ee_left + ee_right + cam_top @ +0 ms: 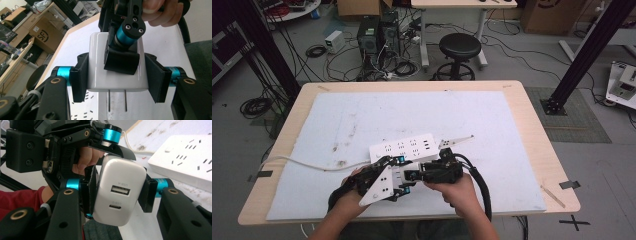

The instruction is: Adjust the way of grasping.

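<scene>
A white USB charger (117, 83) with two metal prongs (109, 101) hangs just above the near part of the mat, held between both grippers. My left gripper (401, 175) is shut on its two narrow sides, as the left gripper view shows, its pads (80, 78) pressed flat against them. My right gripper (118, 195) comes from the opposite side and is shut on the same charger (120, 195), whose USB ports face its camera. One of its pads (122, 60) lies on the charger's broad face. A white power strip (404, 147) lies on the mat just beyond.
The power strip's cord (312, 164) runs left off the white mat (422, 110), which covers most of the wooden table (532, 130). Behind the table are a black stool (459, 50), computer towers (377, 35) and floor cables. Black frame posts (582, 55) stand at both sides.
</scene>
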### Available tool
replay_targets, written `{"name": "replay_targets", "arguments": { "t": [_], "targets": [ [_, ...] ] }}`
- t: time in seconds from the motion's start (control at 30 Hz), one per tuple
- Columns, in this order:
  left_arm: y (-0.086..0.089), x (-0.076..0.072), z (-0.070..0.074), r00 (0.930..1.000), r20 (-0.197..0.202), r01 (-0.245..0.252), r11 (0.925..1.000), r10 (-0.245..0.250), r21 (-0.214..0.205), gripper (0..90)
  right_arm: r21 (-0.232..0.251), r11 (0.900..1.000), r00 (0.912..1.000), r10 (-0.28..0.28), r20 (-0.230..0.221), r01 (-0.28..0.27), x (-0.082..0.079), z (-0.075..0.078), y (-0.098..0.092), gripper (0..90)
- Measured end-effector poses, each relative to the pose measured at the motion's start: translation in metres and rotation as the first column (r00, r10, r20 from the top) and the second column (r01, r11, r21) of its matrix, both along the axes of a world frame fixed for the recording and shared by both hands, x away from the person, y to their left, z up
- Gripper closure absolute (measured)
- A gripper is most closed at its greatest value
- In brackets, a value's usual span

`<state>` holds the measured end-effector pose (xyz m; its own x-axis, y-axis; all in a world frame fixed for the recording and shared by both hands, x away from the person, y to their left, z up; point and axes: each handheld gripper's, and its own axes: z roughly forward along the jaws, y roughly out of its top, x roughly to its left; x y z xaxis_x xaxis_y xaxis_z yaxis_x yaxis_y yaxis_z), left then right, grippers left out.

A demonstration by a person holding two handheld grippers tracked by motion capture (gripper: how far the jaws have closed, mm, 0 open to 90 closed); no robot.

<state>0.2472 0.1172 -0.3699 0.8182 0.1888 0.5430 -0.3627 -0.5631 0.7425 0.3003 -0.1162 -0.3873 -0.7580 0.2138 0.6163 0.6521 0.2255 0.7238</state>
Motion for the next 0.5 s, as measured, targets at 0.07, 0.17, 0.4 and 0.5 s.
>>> {"name": "replay_targets", "arguments": {
  "t": [0.07,0.17,0.4,0.5],
  "targets": [
    [-0.001,0.0,0.0,1.0,0.002,-0.001,0.9999,0.001,0.012,42.5,0.002,1.0,1.0,0.001,-0.008,-0.001,0.0,0.0,0.0,57.9],
    [-0.002,0.001,-0.001,0.9998,0.015,-0.011,0.9999,0.011,0.013,41.9,-0.003,1.0,0.9998,0.001,-0.02,-0.001,0.001,0.001,0.0,61.1],
    [0.001,0.004,0.0,0.9979,-0.002,-0.065,0.9973,0.065,-0.034,25.2,-0.038,0.998,0.9984,-0.051,0.025,0.052,0.004,0.008,-0.007,63.3],
    [0.006,0.006,0.001,0.9968,-0.029,-0.075,0.9964,0.074,-0.039,20.8,-0.056,0.9934,0.9932,-0.096,0.067,0.1,0.006,0.014,-0.017,63.3]
  ]
}}
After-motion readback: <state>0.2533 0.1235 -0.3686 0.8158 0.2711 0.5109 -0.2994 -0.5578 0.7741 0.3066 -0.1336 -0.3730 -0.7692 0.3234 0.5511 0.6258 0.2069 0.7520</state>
